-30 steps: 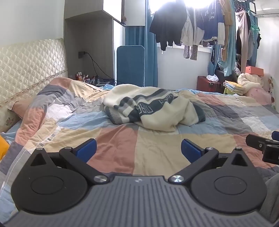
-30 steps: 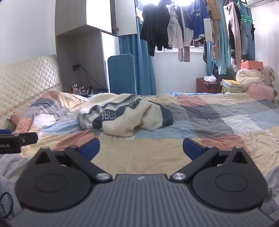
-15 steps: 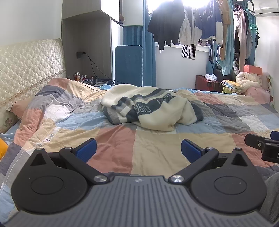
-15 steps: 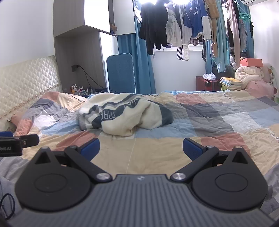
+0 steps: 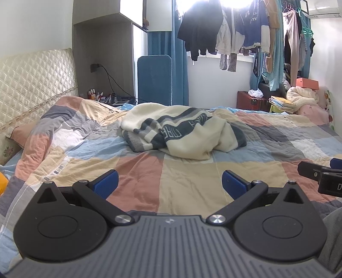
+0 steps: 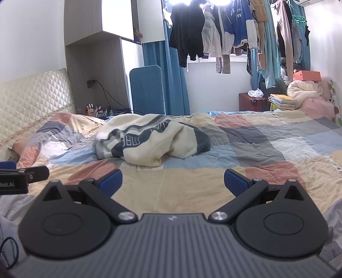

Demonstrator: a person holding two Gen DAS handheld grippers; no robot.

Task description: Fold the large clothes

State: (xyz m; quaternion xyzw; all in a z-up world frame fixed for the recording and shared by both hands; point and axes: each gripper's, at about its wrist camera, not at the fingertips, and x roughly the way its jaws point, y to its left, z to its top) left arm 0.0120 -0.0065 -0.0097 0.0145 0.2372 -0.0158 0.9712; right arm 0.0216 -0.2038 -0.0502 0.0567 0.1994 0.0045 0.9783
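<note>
Folding looks not yet begun: the cream and grey striped sweater [image 5: 181, 134] lies crumpled mid-bed [image 5: 149, 181], well ahead of the left gripper [image 5: 168, 185] and right gripper [image 6: 173, 180], both spread wide and empty, so next they must reach it and spread it flat

A bed [image 5: 139, 171] with a patchwork quilt and cream quilted headboard [image 5: 32, 74] fills the white-walled room, where blue curtains [image 6: 171, 74] and hanging clothes [image 6: 213, 32] frame a glaring window [image 5: 235, 2].
</note>
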